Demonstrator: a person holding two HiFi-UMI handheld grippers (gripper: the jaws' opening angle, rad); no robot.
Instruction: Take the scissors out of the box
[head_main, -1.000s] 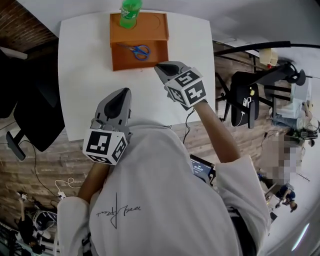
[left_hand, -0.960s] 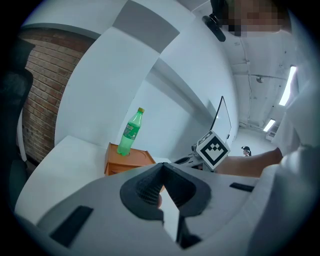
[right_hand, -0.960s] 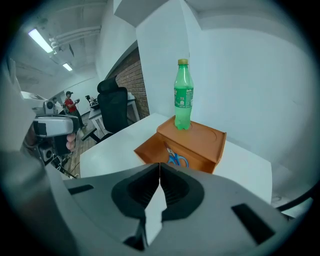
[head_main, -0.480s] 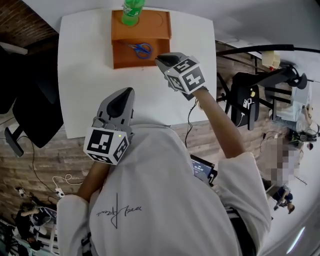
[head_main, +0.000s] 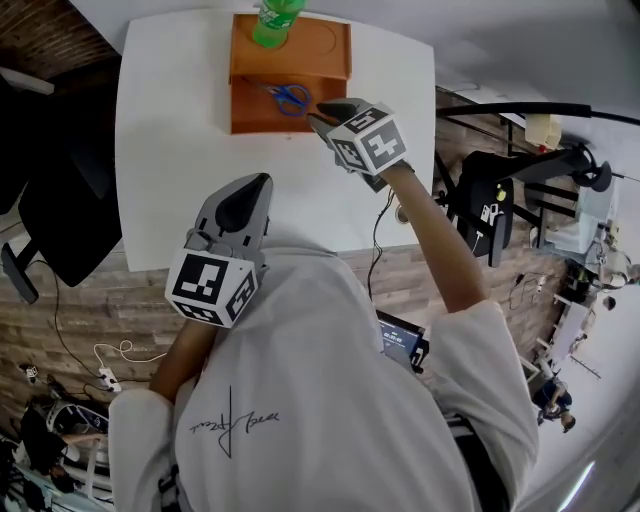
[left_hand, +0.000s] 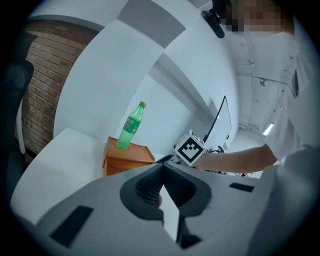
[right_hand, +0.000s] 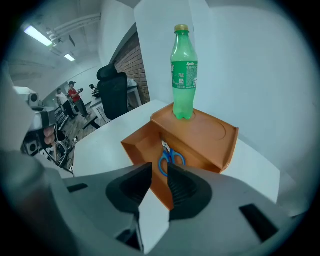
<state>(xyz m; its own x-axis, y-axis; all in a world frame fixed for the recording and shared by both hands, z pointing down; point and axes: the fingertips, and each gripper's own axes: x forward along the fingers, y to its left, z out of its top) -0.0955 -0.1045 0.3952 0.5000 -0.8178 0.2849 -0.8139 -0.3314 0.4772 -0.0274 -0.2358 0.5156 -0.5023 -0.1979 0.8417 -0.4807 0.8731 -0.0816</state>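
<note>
Over at the left, the left hand-held gripper (head_main: 254, 184) hangs above the near part of the white counter (head_main: 160, 130), its jaws pressed together with nothing between them. Farther off, at the counter's far edge, sits the orange box (head_main: 320, 50), with a green bottle (head_main: 275, 20) standing upright on its raised far top. The blue-handled scissors (head_main: 290, 97) lie flat in the box's open near compartment. Just near and right of them, the right hand-held gripper (head_main: 325, 112) tilts down toward that compartment. Its jaws are opening, with a gap showing and nothing between the pads, and the scissors lie beyond the tips.
</note>
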